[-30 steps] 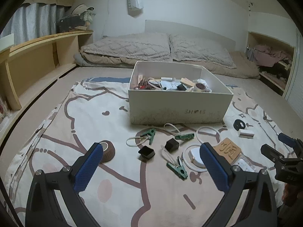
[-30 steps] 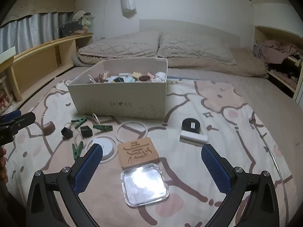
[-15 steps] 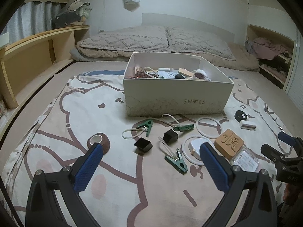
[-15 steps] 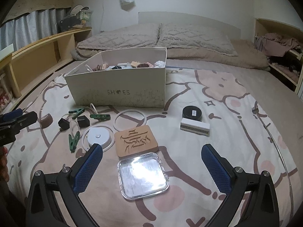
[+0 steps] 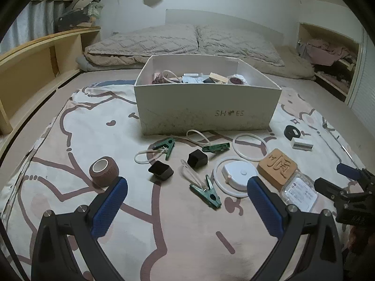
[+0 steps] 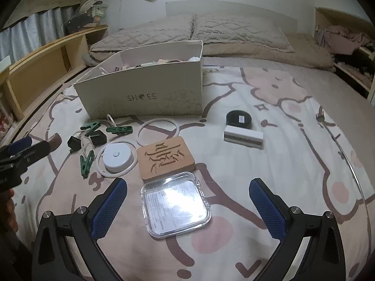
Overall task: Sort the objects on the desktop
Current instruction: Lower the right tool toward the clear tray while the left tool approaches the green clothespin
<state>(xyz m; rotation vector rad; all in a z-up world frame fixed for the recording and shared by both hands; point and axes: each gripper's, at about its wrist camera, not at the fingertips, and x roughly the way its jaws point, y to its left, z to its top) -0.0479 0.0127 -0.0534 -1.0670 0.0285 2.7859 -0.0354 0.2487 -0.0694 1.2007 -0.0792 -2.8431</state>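
— Fingers (image 5: 110,207) on the left gripper (image 5: 185,207)?
— Wide apart, empty; right gripper (image 6: 187,207) too.
— Differences?
— Left view shows the tape roll (image 5: 104,171); right shows the fork (image 6: 320,118). Box (image 5: 206,114) on the bed.

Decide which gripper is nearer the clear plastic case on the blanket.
Right. The right gripper hangs open directly over the clear plastic case, which lies between its fingers. The left gripper is off to the case's left, above the green clips.

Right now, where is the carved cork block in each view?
Left wrist: cork block at right of centre, beyond the right finger.
Right wrist: cork block near centre, just past the clear case.
Shared landmark: shoe box behind it.
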